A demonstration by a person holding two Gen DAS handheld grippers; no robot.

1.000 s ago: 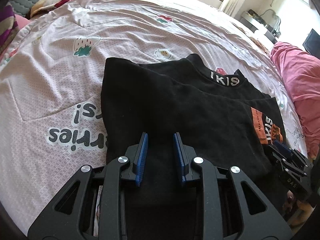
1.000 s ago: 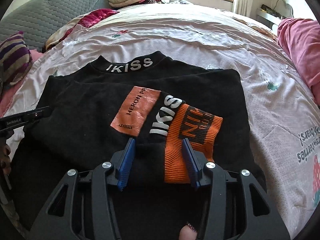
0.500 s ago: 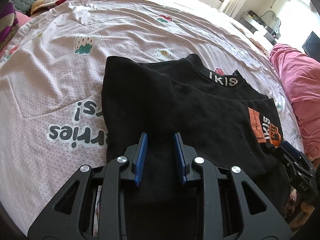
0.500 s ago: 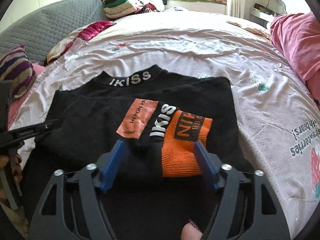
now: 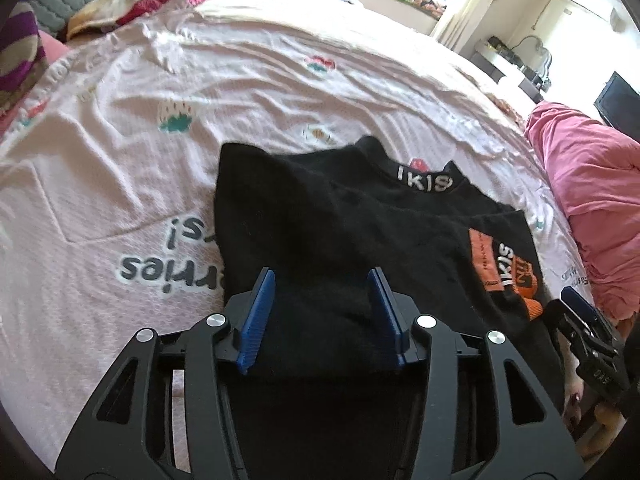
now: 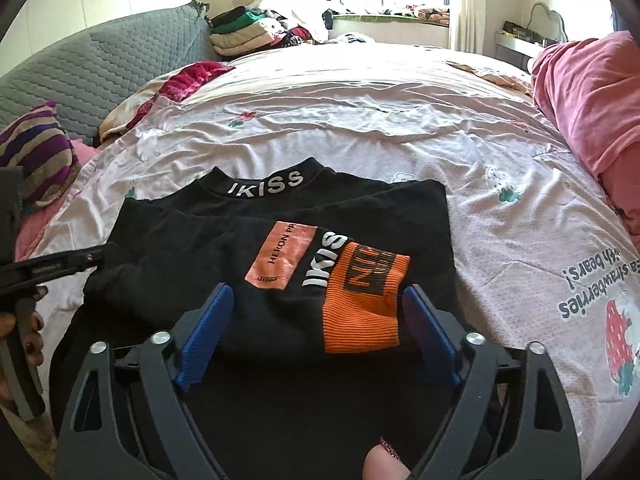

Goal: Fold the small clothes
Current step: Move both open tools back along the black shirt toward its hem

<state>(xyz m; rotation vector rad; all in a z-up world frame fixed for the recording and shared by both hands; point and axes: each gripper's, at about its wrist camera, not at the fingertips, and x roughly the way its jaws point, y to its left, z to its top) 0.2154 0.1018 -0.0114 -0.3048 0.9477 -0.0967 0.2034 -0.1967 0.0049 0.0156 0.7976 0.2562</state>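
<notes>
On the bed (image 6: 400,128), black sweater (image 6: 192,248) lies folded, both claws spread apart over it.
Left claw (image 5: 322,314) and right claw (image 6: 316,336), jaws just opening, hold nothing; soft, light knit — pinch the hem corners.

I work over a wide bed (image 6: 400,128) spread with a pale pink, dotted cotton cover printed with strawberries, small flowers and dark lettering. A black knit sweater (image 6: 224,240) with white "IKISS" on its collar and an orange ribbed cuff lies flat on the near part of that cover. A crumpled deep-pink blanket (image 6: 592,108) sits along the bed's right edge. At the far left lie a rumpled red-and-cream cloth (image 6: 176,88) and, nearer, a purple-and-tan striped cushion (image 6: 36,152). Folded clothes (image 6: 240,36) are stacked at the far end.
</notes>
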